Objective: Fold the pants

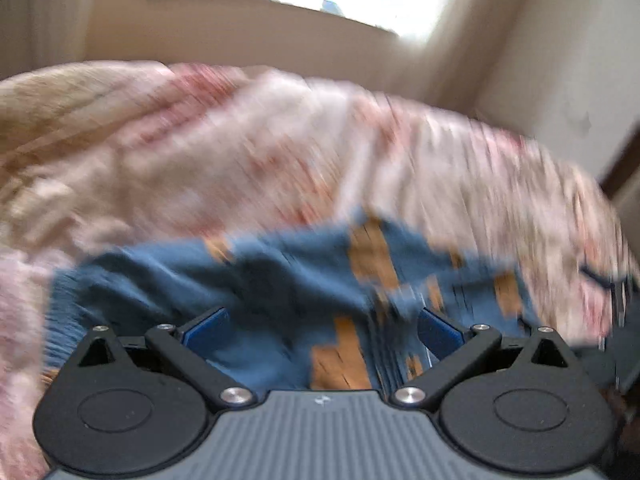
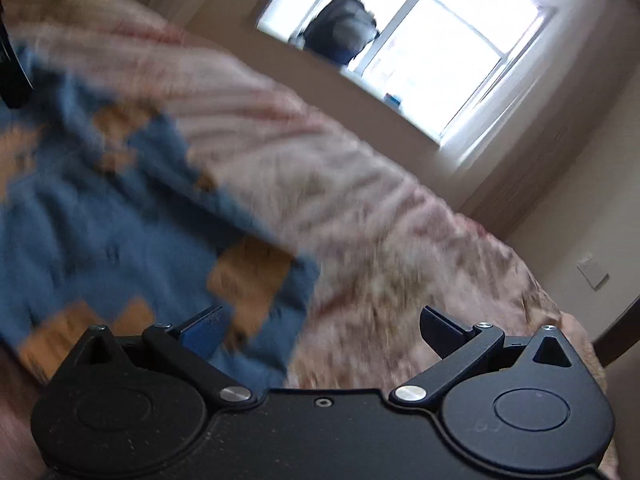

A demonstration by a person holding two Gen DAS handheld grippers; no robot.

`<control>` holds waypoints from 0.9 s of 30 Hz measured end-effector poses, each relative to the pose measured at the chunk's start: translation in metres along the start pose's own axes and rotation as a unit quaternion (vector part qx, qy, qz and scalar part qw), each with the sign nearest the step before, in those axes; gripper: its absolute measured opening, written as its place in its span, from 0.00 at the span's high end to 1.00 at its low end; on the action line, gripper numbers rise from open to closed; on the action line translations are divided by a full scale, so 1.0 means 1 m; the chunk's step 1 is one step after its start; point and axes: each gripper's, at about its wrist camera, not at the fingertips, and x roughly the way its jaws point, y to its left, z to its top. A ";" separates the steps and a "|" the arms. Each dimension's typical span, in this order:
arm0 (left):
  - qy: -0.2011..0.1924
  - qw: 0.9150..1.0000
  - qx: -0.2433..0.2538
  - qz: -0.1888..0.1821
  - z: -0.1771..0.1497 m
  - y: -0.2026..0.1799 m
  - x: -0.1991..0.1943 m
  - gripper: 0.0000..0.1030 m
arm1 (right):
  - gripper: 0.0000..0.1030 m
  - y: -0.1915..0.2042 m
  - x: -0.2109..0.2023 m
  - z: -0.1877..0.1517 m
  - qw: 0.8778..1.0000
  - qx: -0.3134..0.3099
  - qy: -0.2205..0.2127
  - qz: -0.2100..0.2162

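Note:
Blue pants with orange patches (image 1: 280,280) lie on a pink floral bedspread (image 1: 240,148), blurred by motion. My left gripper (image 1: 322,330) is open right above the cloth, its blue-padded fingers spread wide with fabric showing between them, none pinched. In the right wrist view the same pants (image 2: 120,220) fill the left half. My right gripper (image 2: 320,330) is open at the garment's right edge, its left finger over blue cloth and its right finger over the bedspread (image 2: 400,272).
A bright window (image 2: 420,40) with a dark bag (image 2: 344,28) on its sill stands beyond the bed. Cream walls close in on the right, with a wall switch (image 2: 592,272). A black part of the other gripper (image 2: 12,76) shows at the left edge.

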 end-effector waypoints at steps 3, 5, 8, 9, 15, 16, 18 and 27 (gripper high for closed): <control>-0.064 0.996 -0.053 0.036 0.011 0.027 -0.025 0.00 | 0.01 0.012 -0.007 0.015 0.998 0.002 -0.040 0.041; -0.102 0.989 -0.091 0.056 0.009 0.048 -0.043 0.00 | 0.01 0.029 -0.010 0.027 0.995 -0.021 -0.063 0.075; -0.120 0.977 -0.154 0.082 -0.005 0.082 -0.064 0.00 | 0.01 0.057 -0.008 0.046 0.989 -0.059 -0.079 0.109; -0.116 0.974 -0.177 0.087 -0.012 0.093 -0.069 0.00 | 0.01 0.065 -0.005 0.052 0.987 -0.069 -0.080 0.118; -0.113 0.950 -0.289 0.021 -0.063 0.143 -0.091 0.00 | 0.01 0.083 0.018 0.118 0.945 -0.079 -0.103 0.300; -0.121 0.943 -0.310 -0.014 -0.069 0.152 -0.092 0.00 | 0.01 0.086 0.026 0.132 0.929 -0.084 -0.094 0.349; -0.130 0.929 -0.342 -0.058 -0.079 0.166 -0.093 0.00 | 0.01 0.099 0.045 0.159 0.900 -0.101 -0.074 0.418; -0.096 0.959 -0.265 -0.042 -0.077 0.161 -0.084 0.00 | 0.18 0.165 0.117 0.235 0.799 -0.034 0.041 0.599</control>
